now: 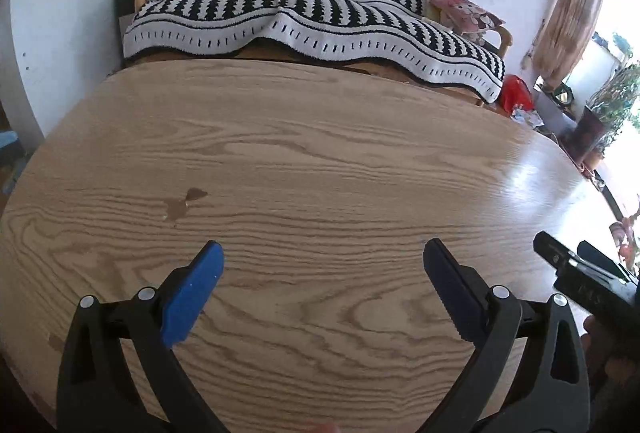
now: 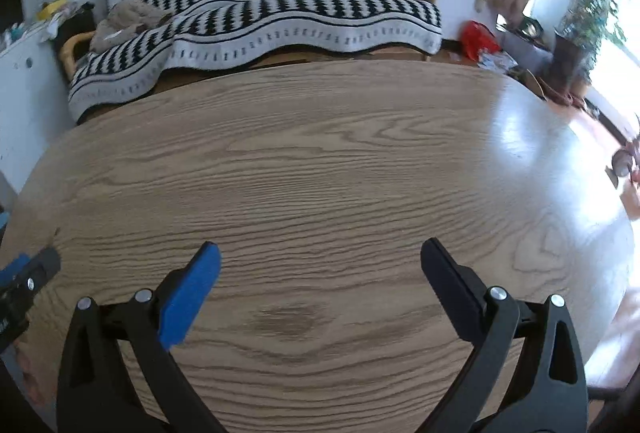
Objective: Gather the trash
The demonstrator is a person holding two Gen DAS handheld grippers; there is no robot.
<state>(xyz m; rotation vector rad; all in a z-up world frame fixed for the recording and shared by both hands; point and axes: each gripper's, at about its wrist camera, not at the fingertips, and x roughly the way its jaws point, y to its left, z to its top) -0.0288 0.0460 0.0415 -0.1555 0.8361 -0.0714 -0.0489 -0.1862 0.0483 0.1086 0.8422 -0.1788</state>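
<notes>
left wrist: left gripper (image 1: 323, 253) spread wide, empty, low over wooden table (image 1: 320, 153); right gripper's tip at right edge; wet spot (image 1: 185, 202); striped sofa (image 1: 312, 17) beyond; no trash visible | right wrist: right gripper (image 2: 320, 253) wide, empty, above table; red bag (image 2: 478, 39) on floor.

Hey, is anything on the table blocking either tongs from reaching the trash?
No trash shows on the table in either view, so there is nothing to reach for. The wood ahead of the open left tongs and open right tongs holds only a small wet stain.
</notes>
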